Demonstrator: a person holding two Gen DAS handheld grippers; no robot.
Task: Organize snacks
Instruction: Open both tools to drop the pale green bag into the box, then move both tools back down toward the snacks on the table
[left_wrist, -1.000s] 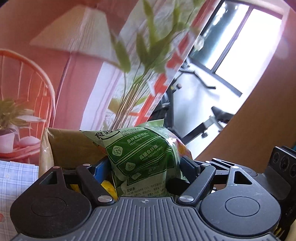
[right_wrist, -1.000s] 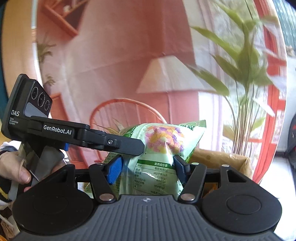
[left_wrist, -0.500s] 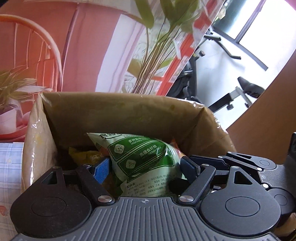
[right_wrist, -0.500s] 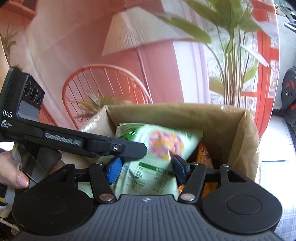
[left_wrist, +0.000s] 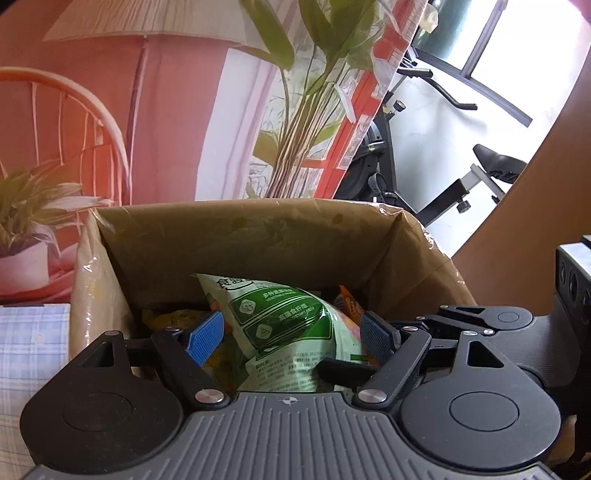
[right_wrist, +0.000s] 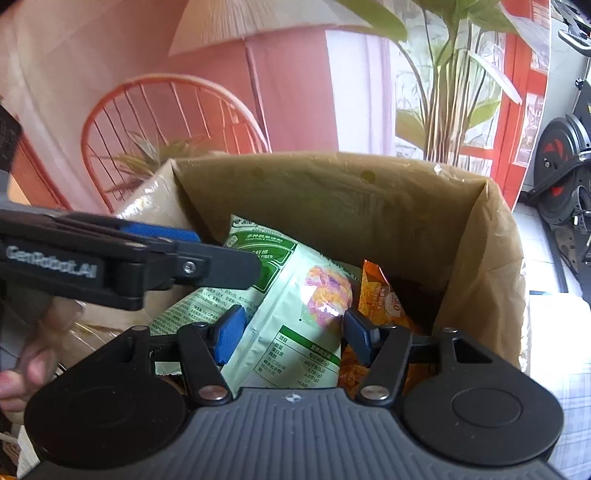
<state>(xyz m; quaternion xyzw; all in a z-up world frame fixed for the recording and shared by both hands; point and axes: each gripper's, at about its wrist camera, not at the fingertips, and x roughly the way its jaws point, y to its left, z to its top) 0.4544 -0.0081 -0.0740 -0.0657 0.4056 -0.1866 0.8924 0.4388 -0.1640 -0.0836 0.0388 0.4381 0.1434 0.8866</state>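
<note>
Cardboard box (right_wrist: 476, 236) w/ plastic liner fills both wrist views, snacks inside. Both grippers share one green snack bag (right_wrist: 295, 306), low in the box, orange packet (right_wrist: 380, 295) at its 3 o'clock. Right gripper (right_wrist: 291, 332) jaws clenched on bag's lower end; left gripper (left_wrist: 291, 332): pads don't both press, can't tell grip. Step: bag placement. Next, prob. release, lift out clear of liner.
</note>
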